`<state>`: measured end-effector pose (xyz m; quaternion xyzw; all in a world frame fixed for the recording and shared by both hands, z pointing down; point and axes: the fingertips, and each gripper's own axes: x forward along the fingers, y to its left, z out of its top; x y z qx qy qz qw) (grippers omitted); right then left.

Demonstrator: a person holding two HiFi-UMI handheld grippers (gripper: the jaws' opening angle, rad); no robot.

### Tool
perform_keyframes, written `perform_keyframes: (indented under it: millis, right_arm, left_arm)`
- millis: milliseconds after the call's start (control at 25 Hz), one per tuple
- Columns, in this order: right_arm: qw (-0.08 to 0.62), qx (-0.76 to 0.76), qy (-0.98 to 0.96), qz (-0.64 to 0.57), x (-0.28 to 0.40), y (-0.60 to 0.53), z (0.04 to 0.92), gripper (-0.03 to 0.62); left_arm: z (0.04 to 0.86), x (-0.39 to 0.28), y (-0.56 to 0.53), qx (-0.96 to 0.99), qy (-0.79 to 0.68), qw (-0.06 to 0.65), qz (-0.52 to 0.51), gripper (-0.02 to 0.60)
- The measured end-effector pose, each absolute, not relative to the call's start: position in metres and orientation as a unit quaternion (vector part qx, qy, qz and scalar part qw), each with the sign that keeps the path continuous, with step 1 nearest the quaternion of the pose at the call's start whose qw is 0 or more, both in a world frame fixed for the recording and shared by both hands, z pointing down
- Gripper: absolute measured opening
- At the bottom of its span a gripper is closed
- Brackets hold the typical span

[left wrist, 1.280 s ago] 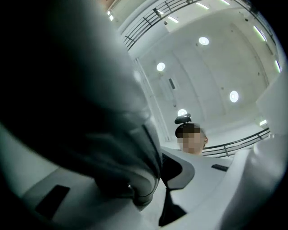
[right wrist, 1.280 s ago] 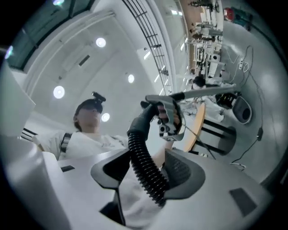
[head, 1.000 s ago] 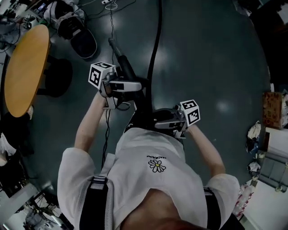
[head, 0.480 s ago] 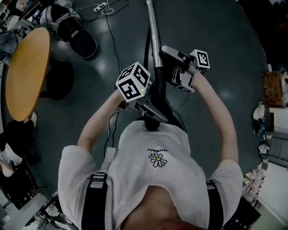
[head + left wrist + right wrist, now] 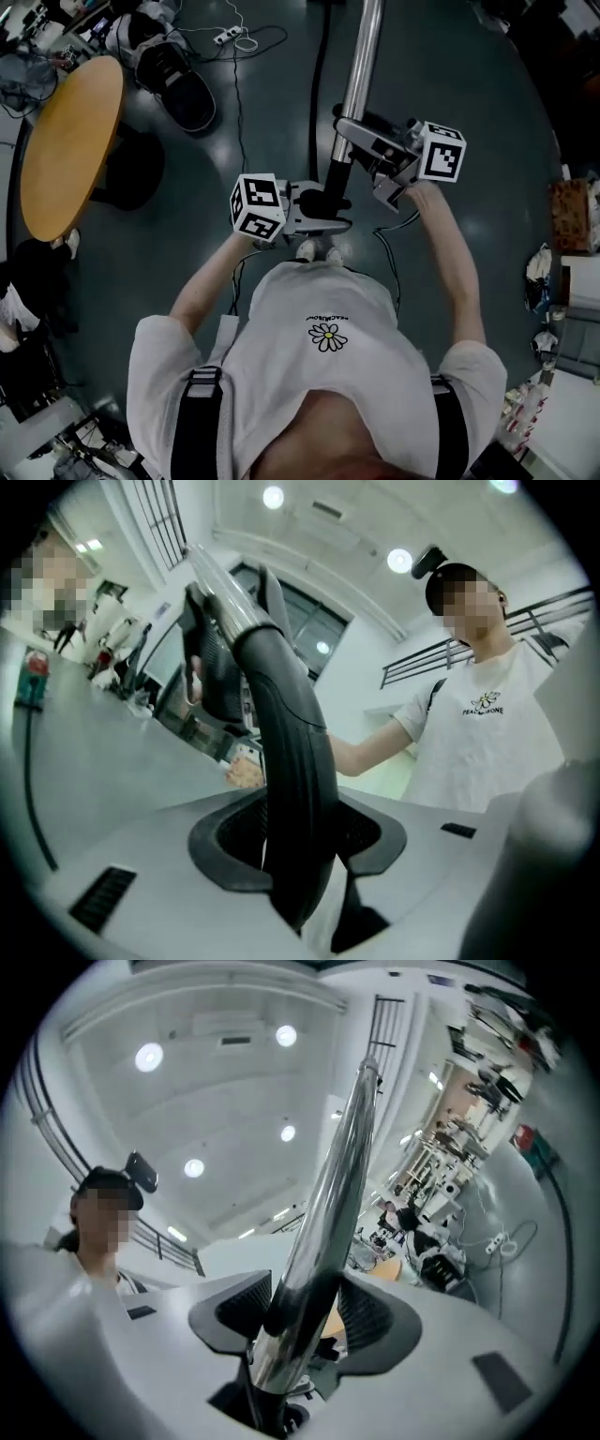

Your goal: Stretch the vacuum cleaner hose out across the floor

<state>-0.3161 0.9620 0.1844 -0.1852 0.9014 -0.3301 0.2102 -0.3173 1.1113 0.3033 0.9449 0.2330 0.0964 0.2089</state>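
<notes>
Gripping the vacuum cleaner wand at two places, both grippers are closed on it.
- Left gripper (image 5: 300, 841) (image 5: 328, 202): jaws narrow, ribbed pads pressed on the handle (image 5: 286, 752), a smooth, matte black, curved piece.
- Right gripper (image 5: 300, 1321) (image 5: 347, 131): jaws set wider, clamped on the tube (image 5: 328, 1194) (image 5: 364, 56), a straight, round, mirror-bright metal pipe that joins the handle.
- Hose (image 5: 317, 103): a thin dark line on the floor beside the tube, running away from the person toward the top edge of the head view.
- Floor (image 5: 469, 112): dark grey and glossy, with pale light spots.
- Nearby: a round wooden table (image 5: 70, 141) to the left and a white power strip (image 5: 230, 36) with loose cord beyond it, both well apart from the hose. Nothing lies across the hose.
- Change: a second ago both grippers sat low and close to the body, with no metal tube showing. Now the right gripper is farther out along the raised tube, and the left has drawn in near the feet.
</notes>
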Motion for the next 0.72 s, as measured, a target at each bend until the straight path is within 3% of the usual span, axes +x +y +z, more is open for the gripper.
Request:
perform_keyframes:
  millis: [200,720]
  right_arm:
    - [0.180,-0.194,0.935,-0.236,-0.305,0.978,0.153,0.235]
    - [0.153,-0.181,0.945,-0.226,-0.308,0.987,0.161,0.236]
  left_arm:
    - [0.283,-0.306,1.104,0.967,0.203,0.146,0.047,0.144]
    - [0.290,-0.297,1.121,0.956,0.239,0.156,0.064,0.144]
